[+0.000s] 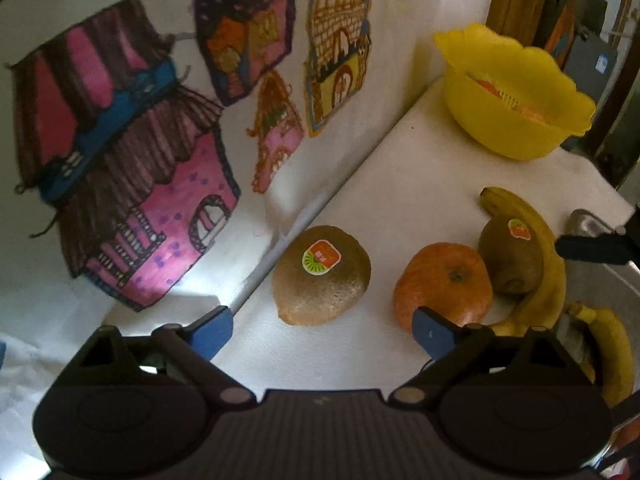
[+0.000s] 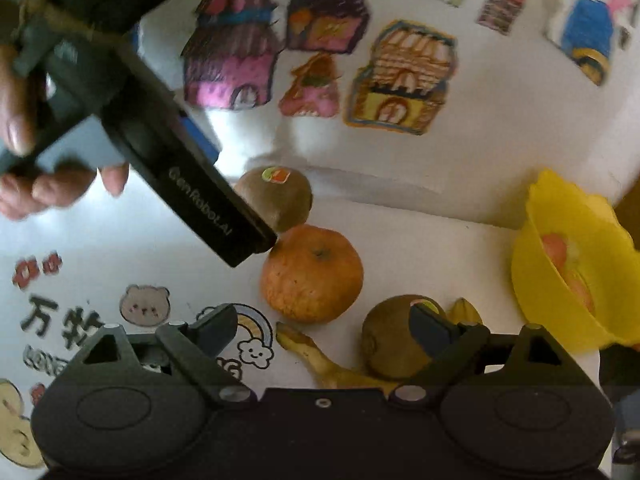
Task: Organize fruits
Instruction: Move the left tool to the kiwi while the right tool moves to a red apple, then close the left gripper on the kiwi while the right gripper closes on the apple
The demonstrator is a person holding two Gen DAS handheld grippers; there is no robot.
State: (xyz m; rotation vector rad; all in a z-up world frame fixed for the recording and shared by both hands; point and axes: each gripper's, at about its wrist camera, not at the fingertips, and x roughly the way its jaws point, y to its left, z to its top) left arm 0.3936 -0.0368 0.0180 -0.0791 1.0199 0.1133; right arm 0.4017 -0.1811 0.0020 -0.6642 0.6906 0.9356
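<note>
A brown kiwi with a sticker lies on the white table, just ahead of my open left gripper and in line with the gap between its blue pads. To its right sit an orange, a second kiwi and a banana. My right gripper is open above the orange; its right fingertip overlaps the second kiwi, beside a banana. Nothing is held.
A yellow bowl holding orange fruit stands at the table's far right corner by the wall. Another banana lies at the right edge. Children's drawings cover the wall. A hand holds the left gripper's dark body over the first kiwi.
</note>
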